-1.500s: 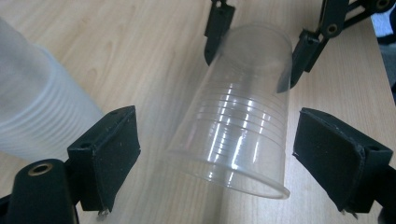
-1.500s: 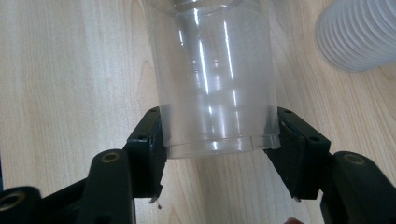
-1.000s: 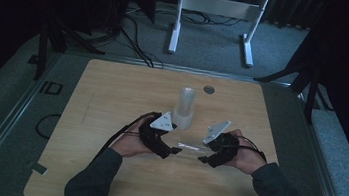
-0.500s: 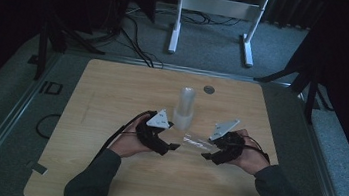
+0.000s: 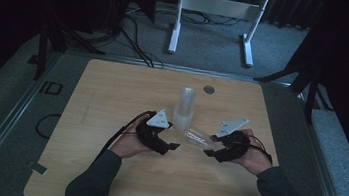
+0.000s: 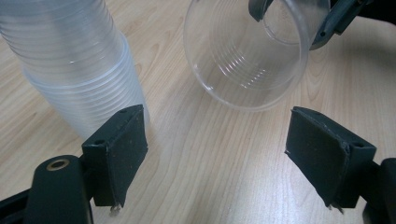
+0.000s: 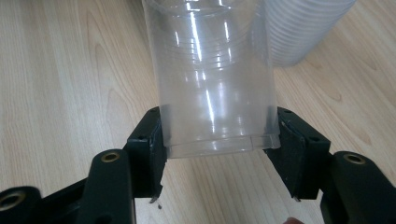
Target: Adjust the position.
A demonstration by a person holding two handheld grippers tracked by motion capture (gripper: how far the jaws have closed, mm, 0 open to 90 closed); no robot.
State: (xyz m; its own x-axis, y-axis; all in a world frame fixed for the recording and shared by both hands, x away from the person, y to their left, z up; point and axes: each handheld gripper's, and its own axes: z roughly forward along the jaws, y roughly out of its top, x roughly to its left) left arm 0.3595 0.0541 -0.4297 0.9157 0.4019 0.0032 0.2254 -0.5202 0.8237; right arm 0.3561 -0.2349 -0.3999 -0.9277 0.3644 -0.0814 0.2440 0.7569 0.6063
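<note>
Wooden table [image 5: 112,95]: bears all items. Stack of clear cups [image 5: 185,108]: upright, mid-table, at 12 o'clock from the grippers. Left gripper [image 5: 172,146]: jaws apart, have just been closing then opening slightly, nothing between them. Right gripper [image 5: 207,151]: clenched on the base of single clear cup [image 5: 197,137], tilted, mouth towards 9 o'clock, near the left gripper.

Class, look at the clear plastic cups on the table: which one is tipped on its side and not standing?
The single clear plastic cup gripped at its base by the right gripper, mouth towards the left gripper. The others stand nested upside down in one stack of clear plastic cups.
</note>
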